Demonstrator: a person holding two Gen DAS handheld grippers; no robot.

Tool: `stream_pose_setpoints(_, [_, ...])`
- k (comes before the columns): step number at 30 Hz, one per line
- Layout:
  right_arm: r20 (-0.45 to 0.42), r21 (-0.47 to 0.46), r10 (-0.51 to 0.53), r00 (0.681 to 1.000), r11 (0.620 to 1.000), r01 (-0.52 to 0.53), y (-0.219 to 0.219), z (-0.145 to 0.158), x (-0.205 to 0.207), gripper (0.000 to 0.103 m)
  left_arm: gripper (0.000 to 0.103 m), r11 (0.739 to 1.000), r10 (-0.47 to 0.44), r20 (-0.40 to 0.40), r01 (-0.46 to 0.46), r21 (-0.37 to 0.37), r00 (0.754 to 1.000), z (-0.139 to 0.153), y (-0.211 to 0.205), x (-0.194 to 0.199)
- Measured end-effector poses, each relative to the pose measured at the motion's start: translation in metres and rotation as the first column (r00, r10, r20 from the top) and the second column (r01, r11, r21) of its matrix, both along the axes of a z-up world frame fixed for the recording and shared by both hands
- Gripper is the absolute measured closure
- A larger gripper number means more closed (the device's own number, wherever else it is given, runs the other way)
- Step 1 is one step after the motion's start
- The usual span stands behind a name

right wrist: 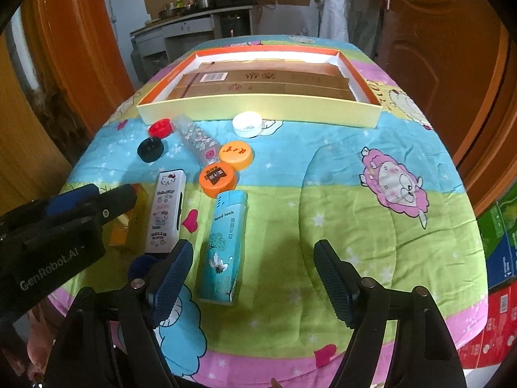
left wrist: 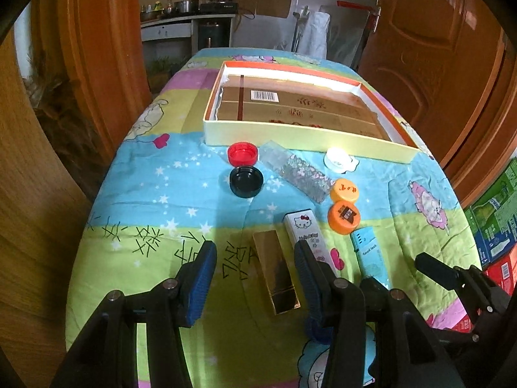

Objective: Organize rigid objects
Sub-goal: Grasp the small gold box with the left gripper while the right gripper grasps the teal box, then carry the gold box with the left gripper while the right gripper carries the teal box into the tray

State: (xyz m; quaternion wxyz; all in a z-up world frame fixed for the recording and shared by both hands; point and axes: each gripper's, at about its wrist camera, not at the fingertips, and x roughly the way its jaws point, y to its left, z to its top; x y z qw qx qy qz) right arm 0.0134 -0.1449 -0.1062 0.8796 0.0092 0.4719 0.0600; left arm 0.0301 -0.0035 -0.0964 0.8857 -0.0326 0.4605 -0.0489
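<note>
Cartoon-print bedding [right wrist: 371, 226] covers the table, with a shallow cardboard tray [left wrist: 290, 142] at its far end. Both the left gripper [left wrist: 255, 258] and right gripper [right wrist: 252, 258] are spread, holding nothing. Between the left fingers lies the gold box [left wrist: 278, 274] (long axis pointing toward the tray), beside the Hello Kitty box [right wrist: 166, 207] and blue box [right wrist: 223, 245].

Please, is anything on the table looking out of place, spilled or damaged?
Nothing looks spilled or broken. The caps and small boxes lie loose on the blanket in front of the tray, not yet sorted. The clear glitter box lies askew, diagonal between the red cap and the orange caps.
</note>
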Motion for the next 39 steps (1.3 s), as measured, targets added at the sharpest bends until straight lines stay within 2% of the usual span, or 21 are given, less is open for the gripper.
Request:
stream_pose_setpoints(3, [-0.012, -0.006, 0.006, 1.0, 1.0, -0.006, 0.002, -0.003, 0.003, 0.031, 0.061, 1.0, -0.003, -0.016, 0.003, 0.002, 1.0, -0.005, -0.001, 0.001])
stream_pose_setpoints(8, [-0.004, -0.03, 0.006, 1.0, 1.0, -0.006, 0.004, -0.005, 0.005, 0.045, 0.072, 0.999, -0.022, -0.038, 0.021, -0.05, 0.999, -0.012, -0.002, 0.003])
stream_pose_setpoints(16, [0.01, -0.06, 0.042, 0.999, 0.997, -0.042, 0.013, -0.007, 0.007, 0.061, 0.076, 0.998, -0.035, -0.044, 0.033, -0.046, 0.998, -0.017, -0.006, 0.002])
stream_pose_setpoints(18, [0.013, -0.055, 0.043, 0.999, 0.998, -0.042, 0.013, -0.006, 0.007, 0.079, 0.08, 0.999, -0.033, -0.033, 0.032, -0.042, 0.999, -0.017, -0.005, 0.001])
stream_pose_setpoints(19, [0.014, -0.051, 0.04, 0.999, 0.998, -0.039, 0.012, -0.006, 0.007, 0.08, 0.081, 0.999, -0.032, -0.028, 0.03, -0.042, 0.999, -0.017, -0.005, 0.0])
stream_pose_setpoints(20, [0.014, -0.044, 0.036, 0.999, 0.998, -0.035, 0.011, -0.006, 0.006, 0.081, 0.085, 0.999, -0.028, -0.022, 0.027, -0.038, 0.999, -0.016, -0.004, -0.001])
stream_pose_setpoints(26, [0.018, 0.005, 0.029, 0.999, 1.0, -0.029, 0.004, -0.004, 0.003, 0.081, 0.085, 0.999, -0.03, -0.005, 0.03, -0.041, 1.0, -0.013, -0.002, -0.003])
stream_pose_setpoints(32, [0.077, 0.002, 0.038, 0.996, 0.999, -0.038, 0.005, 0.009, -0.004, 0.081, 0.085, 0.998, -0.026, 0.039, 0.028, -0.051, 0.999, 0.0, 0.0, -0.007])
stream_pose_setpoints(39, [0.107, 0.019, 0.036, 0.994, 0.999, -0.038, 0.002, 0.02, -0.003, 0.081, 0.085, 0.998, -0.028, 0.075, 0.032, -0.052, 0.997, 0.015, -0.001, -0.003])
